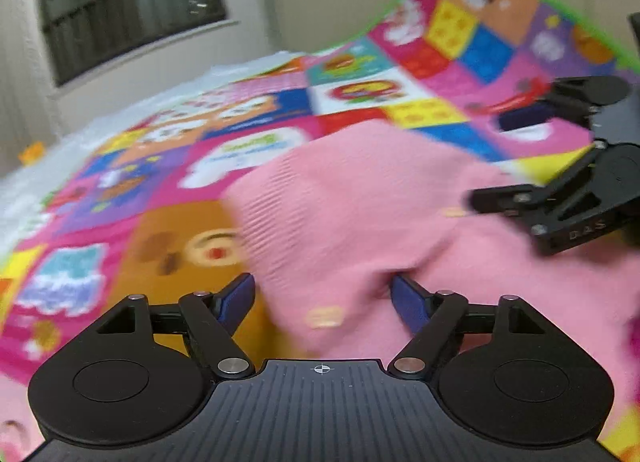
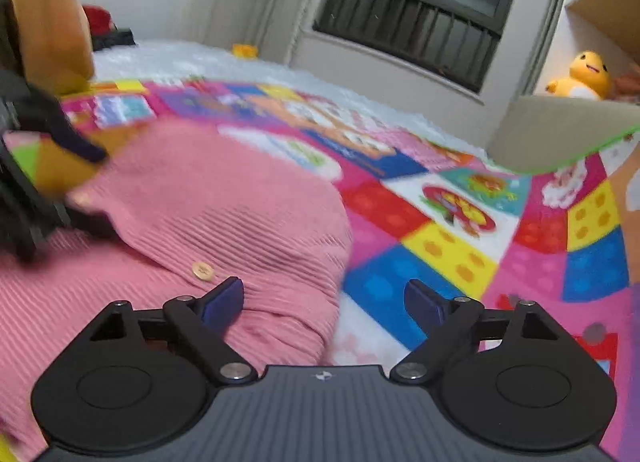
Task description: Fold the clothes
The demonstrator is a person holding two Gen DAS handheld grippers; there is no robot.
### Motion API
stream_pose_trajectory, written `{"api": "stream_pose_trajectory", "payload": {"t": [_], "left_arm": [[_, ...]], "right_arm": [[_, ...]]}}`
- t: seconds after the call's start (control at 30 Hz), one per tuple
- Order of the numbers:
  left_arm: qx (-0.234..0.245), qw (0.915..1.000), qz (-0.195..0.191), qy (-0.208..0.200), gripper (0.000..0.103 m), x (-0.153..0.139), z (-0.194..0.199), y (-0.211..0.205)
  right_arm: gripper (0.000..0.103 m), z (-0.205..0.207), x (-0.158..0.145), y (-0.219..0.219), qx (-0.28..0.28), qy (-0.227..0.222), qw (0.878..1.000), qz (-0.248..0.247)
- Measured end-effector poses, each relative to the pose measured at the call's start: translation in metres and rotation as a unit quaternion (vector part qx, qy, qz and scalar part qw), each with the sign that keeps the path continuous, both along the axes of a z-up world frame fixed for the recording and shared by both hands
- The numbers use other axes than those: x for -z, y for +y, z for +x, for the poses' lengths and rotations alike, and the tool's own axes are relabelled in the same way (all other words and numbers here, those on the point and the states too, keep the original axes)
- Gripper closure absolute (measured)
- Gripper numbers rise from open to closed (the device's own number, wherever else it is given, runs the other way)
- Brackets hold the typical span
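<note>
A pink ribbed knit cardigan (image 1: 360, 202) lies bunched on a colourful play mat (image 1: 360, 94). My left gripper (image 1: 324, 294) is open, and a fold of the cardigan's edge rises between its wide-spread blue pads (image 1: 240, 296). My right gripper (image 2: 324, 298) is open too, low over the cardigan (image 2: 208, 202). Its left pad sits by a tan button (image 2: 203, 271) and its right pad over the mat (image 2: 460, 246). Each gripper shows in the other's view: the right gripper (image 1: 492, 160) with jaws apart above the cloth, the left gripper (image 2: 104, 192) blurred at the left edge.
A beige sofa (image 1: 340, 2) stands behind the mat, whose green-trimmed edge is draped up against it. A yellow plush toy (image 2: 588, 74) sits on top. White bumpy floor covering (image 2: 200, 58) runs to the wall under a dark window (image 2: 420, 10). A mustard sleeve (image 2: 44, 22) is at upper left.
</note>
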State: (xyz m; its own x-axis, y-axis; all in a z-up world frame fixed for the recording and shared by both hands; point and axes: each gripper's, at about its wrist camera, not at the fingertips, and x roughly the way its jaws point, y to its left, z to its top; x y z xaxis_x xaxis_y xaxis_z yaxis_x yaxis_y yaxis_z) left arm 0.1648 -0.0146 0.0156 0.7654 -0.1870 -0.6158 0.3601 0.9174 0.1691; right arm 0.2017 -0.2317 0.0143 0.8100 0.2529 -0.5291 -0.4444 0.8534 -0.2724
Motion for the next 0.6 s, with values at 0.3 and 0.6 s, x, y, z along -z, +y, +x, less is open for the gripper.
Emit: {"api": "stream_pose_trajectory", "payload": {"t": [0.3, 0.6], "left_arm": [[0.025, 0.9687, -0.23, 0.089, 0.009, -0.028, 0.016, 0.066], [-0.026, 0.9482, -0.288, 0.133, 0.039, 0.005, 0.085, 0.059]], "right_arm": [[0.014, 0.021, -0.038, -0.065, 0.012, 0.086, 0.976, 0.2], [0.035, 0.102, -0.008, -0.046, 0.026, 0.161, 0.943, 0.289]]}}
